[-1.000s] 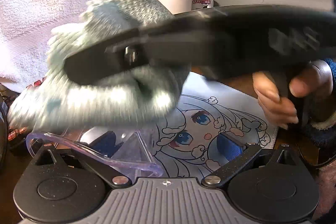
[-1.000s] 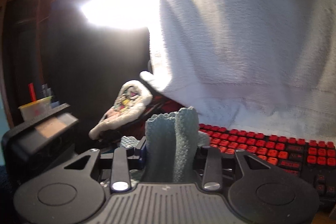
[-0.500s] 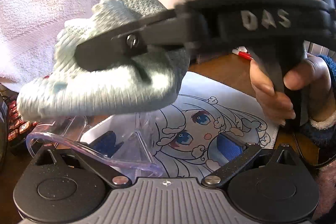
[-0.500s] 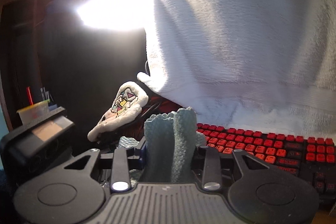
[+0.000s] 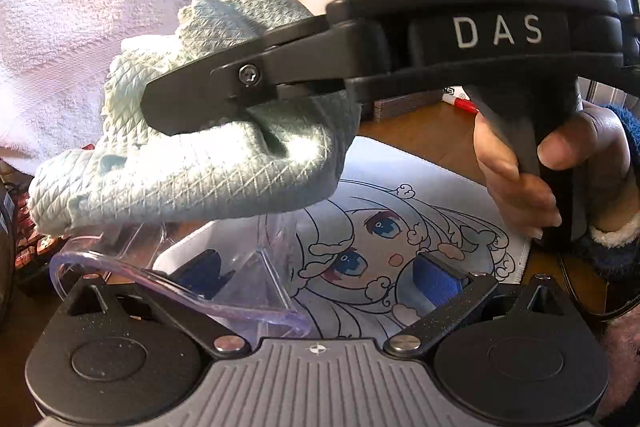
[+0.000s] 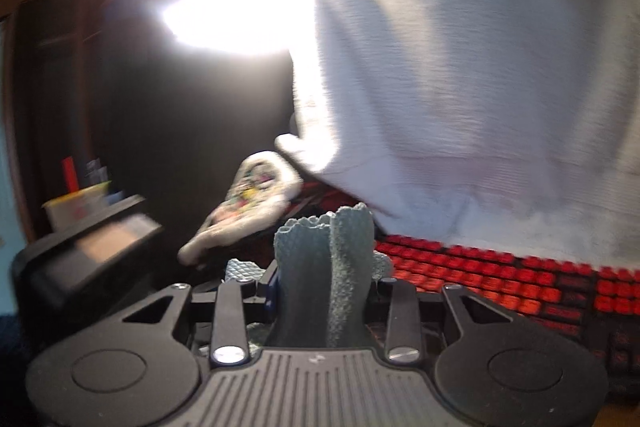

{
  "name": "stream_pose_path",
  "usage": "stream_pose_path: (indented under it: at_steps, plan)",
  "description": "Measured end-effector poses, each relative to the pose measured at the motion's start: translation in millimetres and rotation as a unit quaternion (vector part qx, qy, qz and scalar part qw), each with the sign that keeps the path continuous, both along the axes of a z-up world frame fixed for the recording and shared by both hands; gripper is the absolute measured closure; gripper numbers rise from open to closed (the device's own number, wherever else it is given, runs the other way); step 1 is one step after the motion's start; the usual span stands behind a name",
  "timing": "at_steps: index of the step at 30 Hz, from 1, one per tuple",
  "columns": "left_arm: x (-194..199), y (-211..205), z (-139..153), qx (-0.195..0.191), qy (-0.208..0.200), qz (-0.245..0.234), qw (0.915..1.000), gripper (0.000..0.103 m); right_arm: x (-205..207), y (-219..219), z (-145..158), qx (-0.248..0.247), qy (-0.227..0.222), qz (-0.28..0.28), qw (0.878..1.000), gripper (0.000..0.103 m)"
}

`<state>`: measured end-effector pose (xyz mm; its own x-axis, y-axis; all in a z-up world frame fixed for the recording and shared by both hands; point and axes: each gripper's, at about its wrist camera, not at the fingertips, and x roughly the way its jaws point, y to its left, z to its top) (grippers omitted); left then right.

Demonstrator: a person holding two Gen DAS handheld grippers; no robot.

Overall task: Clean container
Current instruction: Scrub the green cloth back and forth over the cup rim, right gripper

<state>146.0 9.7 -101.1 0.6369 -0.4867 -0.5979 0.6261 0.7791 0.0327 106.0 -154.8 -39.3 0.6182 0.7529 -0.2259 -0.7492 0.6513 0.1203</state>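
Clamped on the bunched cloth (image 6: 328,267), the right gripper (image 6: 320,291) holds it above the clear container (image 5: 168,279), so wiping looks unfinished.

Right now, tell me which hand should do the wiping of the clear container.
Right. Its tongs grip the cloth, which hangs just above the clear container. The left tongs straddle the container's wall, so that hand is better placed to steady it.
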Motion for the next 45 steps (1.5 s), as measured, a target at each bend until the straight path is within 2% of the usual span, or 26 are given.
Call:
stream_pose_path:
  at_steps: [4,10,12,19,22,28,30,32,39,42,43,45]
  plan:
    - [-2,-2,-1,0.000,0.000,0.000,1.0000,0.000,-5,4,0,-0.013,-0.014,0.006,1.000,0.066]
    - [-5,-6,-2,0.000,0.000,0.000,1.0000,0.000,-16,16,0,-0.025,-0.026,0.070,0.997,0.066]
    - [-6,-6,-2,0.000,0.000,0.000,1.0000,0.000,-16,17,0,-0.031,-0.030,0.061,0.997,0.071]
    - [-5,-6,-2,0.000,0.000,0.000,1.0000,0.000,3,-2,0,0.006,0.008,-0.003,1.000,0.071]
    - [-6,-9,-2,0.000,0.000,0.000,1.0000,0.000,3,-1,0,0.007,0.008,0.002,1.000,0.067]
    - [-9,-12,-2,0.000,0.000,0.000,1.0000,0.000,-13,14,-1,-0.015,-0.012,0.074,0.997,0.066]
    - [-12,-9,-1,0.000,0.000,0.000,1.0000,0.000,-16,18,-2,-0.022,-0.019,0.083,0.996,0.066]
    - [-12,-8,-1,0.000,0.000,0.000,1.0000,0.000,-13,16,-1,-0.018,-0.014,0.073,0.997,0.072]
    - [-19,-12,0,0.000,0.000,0.000,1.0000,0.000,5,-3,0,0.015,0.017,0.005,1.000,0.072]
    - [-22,-14,0,0.000,0.000,0.000,1.0000,0.000,3,-3,0,0.009,0.012,0.003,1.000,0.071]
    - [-23,-15,0,0.000,0.000,0.000,1.0000,0.000,2,-2,0,0.007,0.010,0.009,1.000,0.067]
    - [-25,-17,0,0.000,0.000,0.000,1.0000,0.000,0,0,0,0.007,0.010,0.031,0.999,0.067]
